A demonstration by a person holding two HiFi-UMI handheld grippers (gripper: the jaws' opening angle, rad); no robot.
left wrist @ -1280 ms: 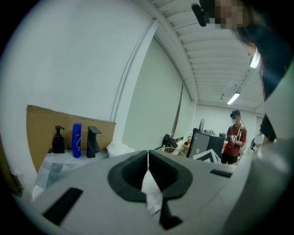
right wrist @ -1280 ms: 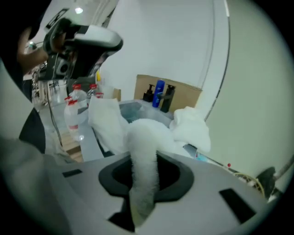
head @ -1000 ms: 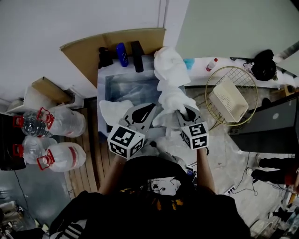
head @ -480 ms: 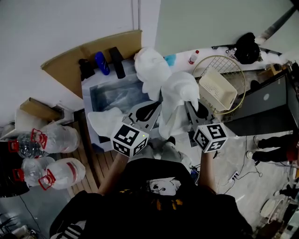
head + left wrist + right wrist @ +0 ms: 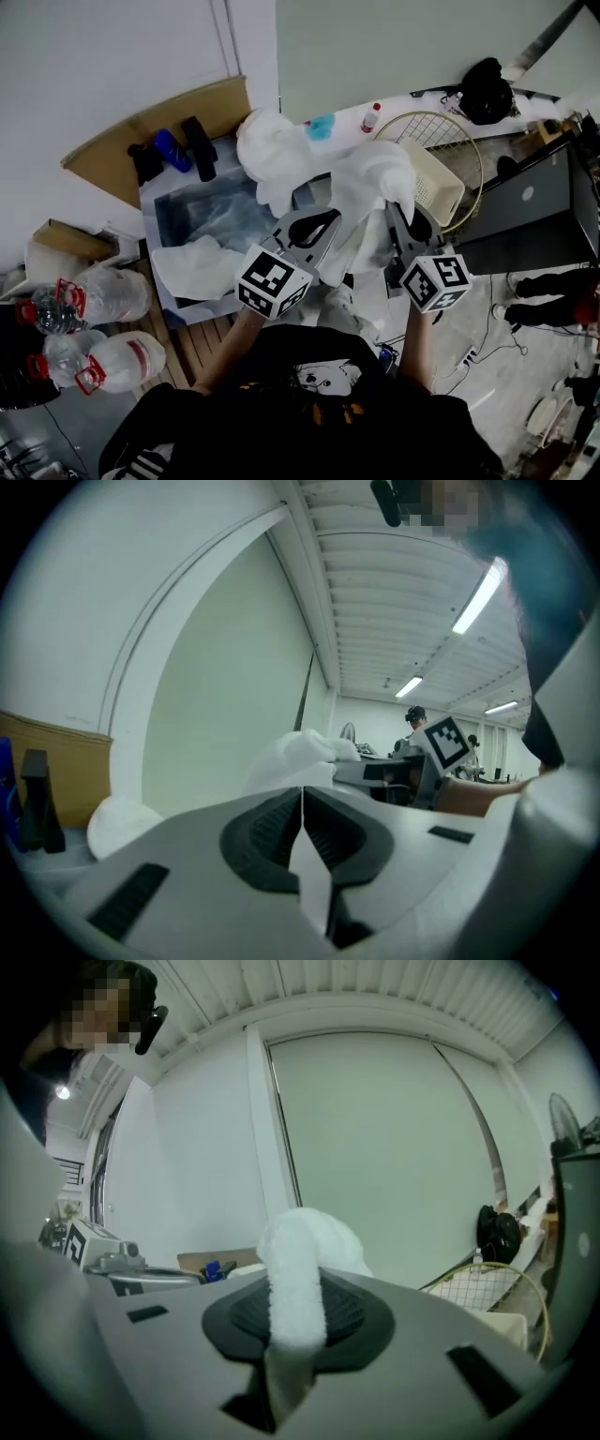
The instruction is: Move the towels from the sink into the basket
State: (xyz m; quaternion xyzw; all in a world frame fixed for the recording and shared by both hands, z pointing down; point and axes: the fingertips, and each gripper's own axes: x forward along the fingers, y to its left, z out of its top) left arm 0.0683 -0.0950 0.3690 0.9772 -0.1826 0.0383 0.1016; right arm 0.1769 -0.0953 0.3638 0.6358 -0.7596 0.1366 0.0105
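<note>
The carry is the step in hand. The right hand-held gripper is closed to a narrow gap on a thick roll of a white terry towel, which is lifted clear of the steel sink basin and hangs between the two hands. The left hand-held gripper has its jaws pressed together on a thin white fold, by the look of it an edge of the same towel.

The cream slotted plastic basket sits inside a round wire basket, just beyond the towel's right side.

Two more white towels wait at the sink: one heaped on the far rim, one draped over the near rim.

Next, I judge, both hands must bring the towel over the cream basket and let go together, or a trailing end will hang outside.
</note>
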